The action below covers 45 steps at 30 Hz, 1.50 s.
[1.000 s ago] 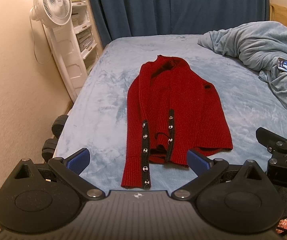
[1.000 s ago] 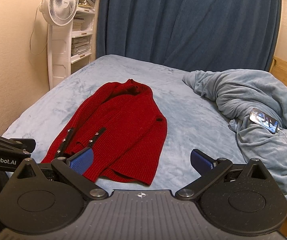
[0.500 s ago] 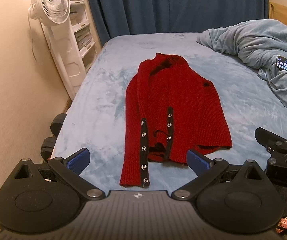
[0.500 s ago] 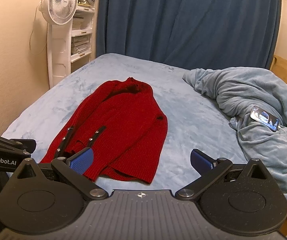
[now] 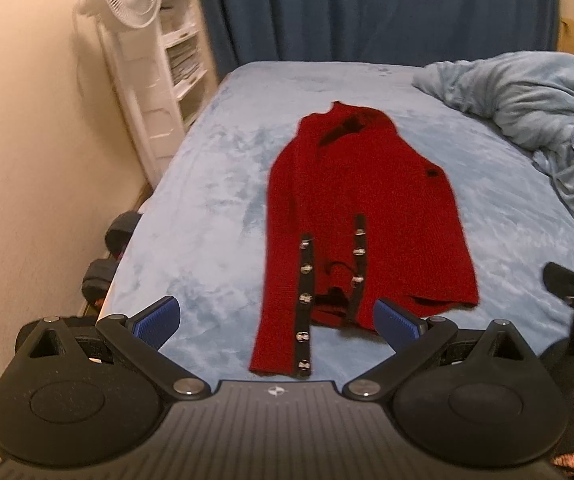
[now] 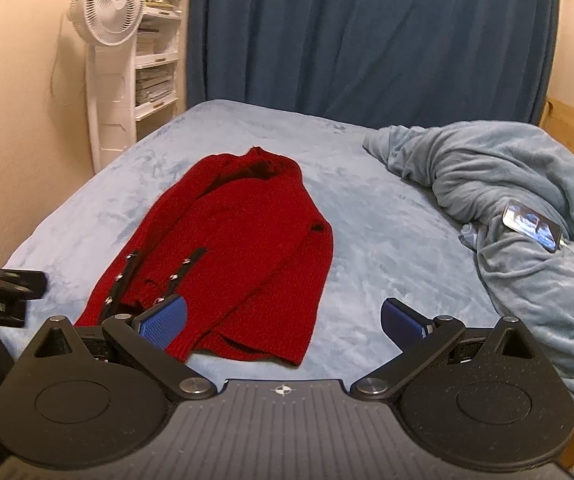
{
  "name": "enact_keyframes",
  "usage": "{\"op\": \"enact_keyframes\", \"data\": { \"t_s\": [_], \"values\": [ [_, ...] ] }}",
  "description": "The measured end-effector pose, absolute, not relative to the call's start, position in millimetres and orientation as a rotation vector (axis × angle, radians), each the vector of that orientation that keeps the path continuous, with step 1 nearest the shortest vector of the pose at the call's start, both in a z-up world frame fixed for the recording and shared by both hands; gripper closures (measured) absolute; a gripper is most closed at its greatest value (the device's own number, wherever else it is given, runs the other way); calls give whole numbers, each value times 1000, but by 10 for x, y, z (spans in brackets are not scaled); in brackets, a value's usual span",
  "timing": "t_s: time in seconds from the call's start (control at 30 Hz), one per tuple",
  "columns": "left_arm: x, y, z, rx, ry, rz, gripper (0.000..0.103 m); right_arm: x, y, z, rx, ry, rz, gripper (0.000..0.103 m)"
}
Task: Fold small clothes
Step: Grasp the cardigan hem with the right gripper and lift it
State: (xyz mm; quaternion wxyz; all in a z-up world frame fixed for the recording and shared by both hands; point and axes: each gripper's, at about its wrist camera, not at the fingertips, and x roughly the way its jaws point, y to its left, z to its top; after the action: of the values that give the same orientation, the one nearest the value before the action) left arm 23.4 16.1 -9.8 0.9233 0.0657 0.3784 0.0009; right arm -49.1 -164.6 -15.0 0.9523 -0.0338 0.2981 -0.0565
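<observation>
A red knit cardigan [image 5: 367, 216] lies flat on the light blue bed [image 5: 215, 216], its sides folded inward, with black button bands and silver snaps near the hem. It also shows in the right wrist view [image 6: 247, 248]. My left gripper [image 5: 277, 318] is open and empty, just short of the hem, above the near bed edge. My right gripper [image 6: 285, 320] is open and empty, near the hem's right corner. Each gripper's body shows at the other view's edge.
A crumpled blue-grey blanket [image 6: 507, 200] lies on the bed's right side with a phone [image 6: 531, 226] and cable on it. A white fan [image 6: 105, 8] and white shelves [image 6: 155, 60] stand left of the bed. Dumbbells [image 5: 111, 248] sit on the floor at left. Dark blue curtain behind.
Both grippers have drawn back and risen a little, so the cardigan sits slightly farther off. The left view has turned somewhat right. Jaws stay open; the cardigan has not moved.
</observation>
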Motion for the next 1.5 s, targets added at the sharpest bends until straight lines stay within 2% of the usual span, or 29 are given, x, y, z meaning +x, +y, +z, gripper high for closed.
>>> {"op": "enact_keyframes", "data": {
  "t_s": [0.2,0.4,0.5,0.57,0.6,0.63,0.67,0.7,0.73,0.77,0.83,0.93,1.03,1.1,1.17,1.2,1.3,1.4,1.5],
  "values": [
    [471,535,-198,55,816,90,0,-67,-1693,-291,10,652,-42,1],
    [679,928,-382,18,880,184,0,795,-1598,-686,167,772,62,1],
    [747,1092,-469,10,913,223,0,1377,-1517,-1017,222,849,87,8],
    [785,1191,-517,6,934,248,0,1777,-1495,-1287,287,927,89,21],
    [801,1227,-544,6,944,258,0,1940,-1496,-1417,322,971,92,23],
    [821,1257,-567,7,954,267,0,2106,-1506,-1563,363,1021,99,33],
    [841,1281,-594,9,965,278,0,2244,-1533,-1705,410,1068,117,68],
    [862,1301,-615,11,975,287,0,2318,-1558,-1779,432,1094,121,74],
    [882,1316,-632,13,982,293,0,2354,-1572,-1765,402,1092,128,85],
    [907,1305,-654,16,989,297,0,2353,-1571,-1698,336,1087,145,88],
    [967,1276,-695,26,1000,300,0,2332,-1683,-1506,196,1054,140,89],
    [1102,1171,-766,43,1016,283,0,2472,-2357,-1094,51,967,-9,90],
    [1232,1012,-783,48,1014,256,0,2876,-3368,-538,-220,776,-405,89],
    [1299,903,-777,55,1004,243,0,3032,-3899,-261,-284,686,-634,77],
    [1358,812,-778,57,999,237,0,3042,-4245,-100,-208,679,-758,34],
    [1382,777,-783,56,997,235,0,2962,-4300,-81,-144,675,-729,30],
    [1453,707,-838,63,1003,226,0,2545,-4157,-335,77,697,-437,30],
    [1541,663,-902,81,1029,214,0,2167,-3759,-939,287,834,-169,30],
    [1595,631,-924,78,1047,206,0,1865,-3187,-1603,348,979,-29,30]
  ]
}}
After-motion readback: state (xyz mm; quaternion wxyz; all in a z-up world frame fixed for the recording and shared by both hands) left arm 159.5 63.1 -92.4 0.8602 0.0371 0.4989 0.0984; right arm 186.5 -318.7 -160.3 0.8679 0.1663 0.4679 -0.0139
